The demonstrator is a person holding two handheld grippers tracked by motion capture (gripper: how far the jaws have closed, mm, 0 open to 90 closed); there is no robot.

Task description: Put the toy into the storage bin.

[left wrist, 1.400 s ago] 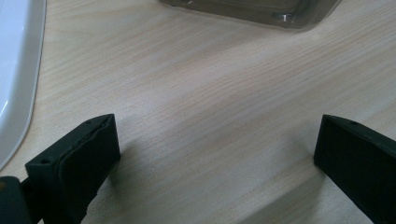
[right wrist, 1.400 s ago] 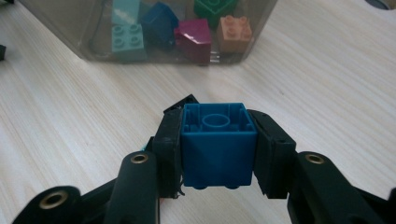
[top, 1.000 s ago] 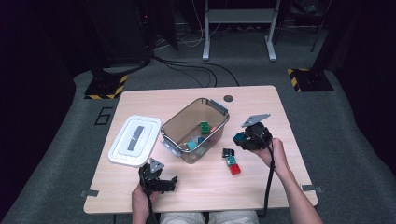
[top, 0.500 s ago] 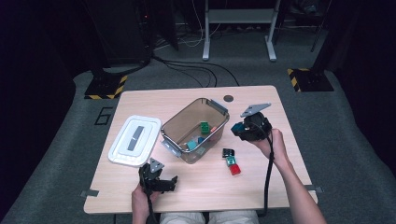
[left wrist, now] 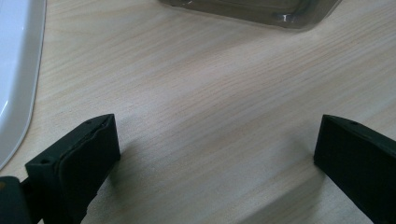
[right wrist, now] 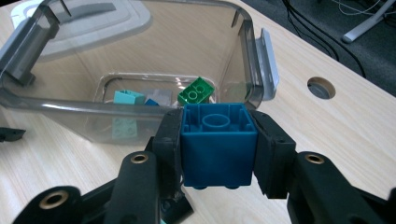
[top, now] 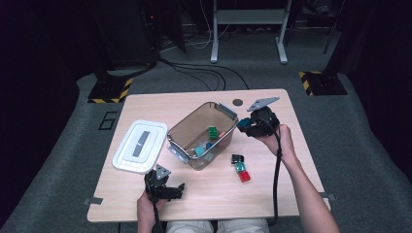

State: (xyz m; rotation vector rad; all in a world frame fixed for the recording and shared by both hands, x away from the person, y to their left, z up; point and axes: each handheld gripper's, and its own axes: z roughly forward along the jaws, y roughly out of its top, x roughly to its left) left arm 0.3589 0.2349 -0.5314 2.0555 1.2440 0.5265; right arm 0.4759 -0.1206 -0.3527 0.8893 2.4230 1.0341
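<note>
My right gripper (right wrist: 218, 144) is shut on a blue brick (right wrist: 218, 149), held with its hollow underside toward the camera. In the high view this gripper (top: 243, 126) hangs just outside the right rim of a clear plastic bin (top: 190, 120). The bin (right wrist: 70, 105) holds a green brick (right wrist: 196, 91) and a teal brick (right wrist: 129, 97), among others. My left gripper (top: 171, 190) sits low over the table near its front edge, open, with bare wood between its jaws (left wrist: 215, 154).
A white lid (top: 141, 145) lies left of the bin, and its edge shows in the left gripper view (left wrist: 14, 70). A black brick (top: 236, 158), a teal brick (top: 240, 167) and a red brick (top: 244, 176) lie in a row right of the bin. A cable hole (top: 237, 102) is at the back.
My right gripper has risen with the blue brick and moved back from beside the loose bricks to the bin's right rim. The left gripper has stayed put.
</note>
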